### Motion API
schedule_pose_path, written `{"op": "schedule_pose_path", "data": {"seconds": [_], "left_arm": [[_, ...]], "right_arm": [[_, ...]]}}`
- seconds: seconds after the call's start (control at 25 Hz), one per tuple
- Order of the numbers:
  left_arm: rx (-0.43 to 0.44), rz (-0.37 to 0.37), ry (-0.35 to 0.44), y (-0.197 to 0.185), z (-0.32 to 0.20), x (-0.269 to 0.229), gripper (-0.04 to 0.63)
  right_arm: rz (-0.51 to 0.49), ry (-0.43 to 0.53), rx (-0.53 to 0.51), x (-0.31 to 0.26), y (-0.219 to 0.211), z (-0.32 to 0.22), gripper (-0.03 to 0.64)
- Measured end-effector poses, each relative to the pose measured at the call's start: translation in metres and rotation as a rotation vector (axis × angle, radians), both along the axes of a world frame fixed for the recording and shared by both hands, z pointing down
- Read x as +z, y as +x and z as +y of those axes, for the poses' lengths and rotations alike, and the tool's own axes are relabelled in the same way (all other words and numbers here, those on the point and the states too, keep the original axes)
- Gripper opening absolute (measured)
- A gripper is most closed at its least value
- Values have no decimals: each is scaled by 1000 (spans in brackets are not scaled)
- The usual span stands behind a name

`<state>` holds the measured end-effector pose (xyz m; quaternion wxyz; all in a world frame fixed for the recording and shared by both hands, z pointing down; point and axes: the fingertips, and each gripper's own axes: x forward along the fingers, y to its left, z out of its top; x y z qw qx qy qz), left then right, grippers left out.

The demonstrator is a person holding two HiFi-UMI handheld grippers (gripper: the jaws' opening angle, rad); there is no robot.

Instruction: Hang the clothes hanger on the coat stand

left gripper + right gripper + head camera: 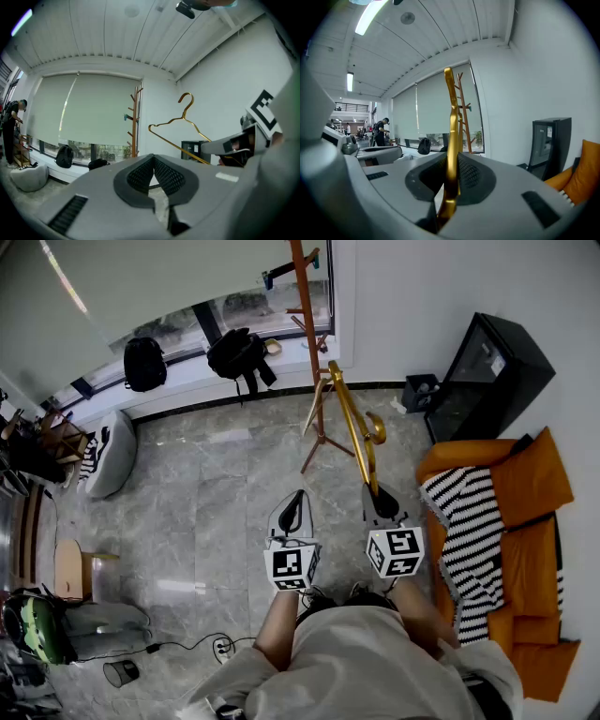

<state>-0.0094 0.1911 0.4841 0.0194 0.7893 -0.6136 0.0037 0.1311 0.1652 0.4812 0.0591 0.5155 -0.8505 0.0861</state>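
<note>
Right gripper [452, 176] closed tight on gold clothes hanger [451, 117], one end of it pinched between pads. Hanger sticks up and forward in air, not yet on coat stand [304, 296] by window. Left gripper [153, 160] just beside right one, jaw tips together, nothing held.

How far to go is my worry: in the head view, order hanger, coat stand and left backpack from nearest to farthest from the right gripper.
1. Hanger, clamped in the right gripper.
2. Coat stand, ahead on the floor.
3. Left backpack, by the window, far left.
</note>
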Motion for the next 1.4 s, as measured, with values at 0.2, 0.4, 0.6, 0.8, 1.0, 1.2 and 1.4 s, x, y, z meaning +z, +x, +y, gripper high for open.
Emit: {"op": "schedule_pose_path", "data": {"seconds": [0.2,0.4,0.6,0.8,1.0,1.2,1.4], "left_arm": [[0,7,-9,1,1,-1,9],[7,16,-15,-2,2,2,9],[5,17,-27,-11,2,4,9],[14,14,-9,-24,1,5,9],[32,15,-13,-37,-2,6,9],[57,6,-13,-53,-3,10,9],[67,18,-33,-63,-5,25,9]], "right_arm": [[1,-1,-9,-2,-3,1,32],[5,11,-6,-3,-8,0,34],[11,12,-10,-2,-18,-1,34],[19,7,-4,2,-31,-1,34],[27,4,11,0,-43,-7,34],[30,12,24,-1,-57,-12,34],[33,-3,50,10,-60,-18,34]]}}
